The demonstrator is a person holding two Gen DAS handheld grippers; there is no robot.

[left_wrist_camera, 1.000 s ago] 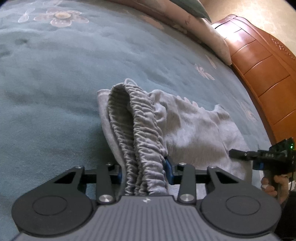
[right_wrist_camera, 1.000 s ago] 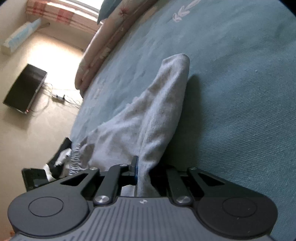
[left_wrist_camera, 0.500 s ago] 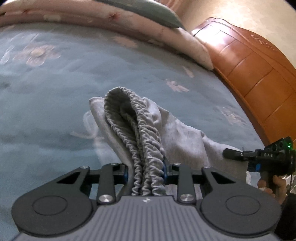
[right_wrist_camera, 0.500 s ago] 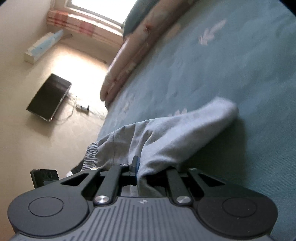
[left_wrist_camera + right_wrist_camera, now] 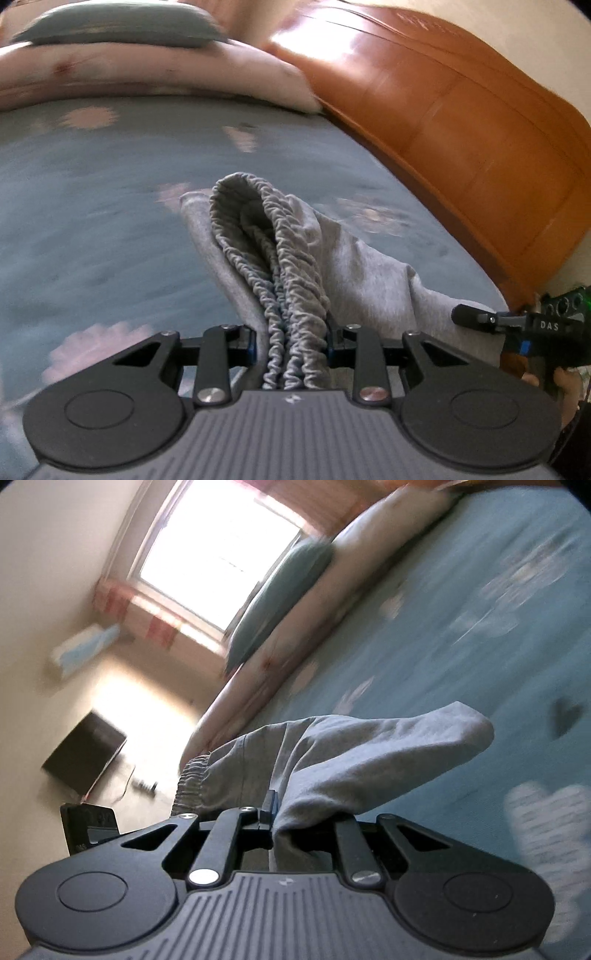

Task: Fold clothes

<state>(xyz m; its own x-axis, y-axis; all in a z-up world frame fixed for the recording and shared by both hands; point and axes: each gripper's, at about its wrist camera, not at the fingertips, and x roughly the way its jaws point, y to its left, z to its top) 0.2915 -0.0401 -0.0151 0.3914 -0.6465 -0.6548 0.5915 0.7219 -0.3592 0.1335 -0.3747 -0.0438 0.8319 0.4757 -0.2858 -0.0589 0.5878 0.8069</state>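
You've got a pair of soft grey jersey shorts with a gathered elastic waistband [image 5: 280, 266] lifted up off the teal bedspread. The ruched waistband is bunched together into thick folds, layers pressed side by side and running upward to a rounded loop at the top. On the other end, a plain hemmed leg [image 5: 388, 746] sticks out sideways in a blunt rounded tip, fabric smooth with a few creases

Bright window [image 5: 221, 550] glare, motion blur
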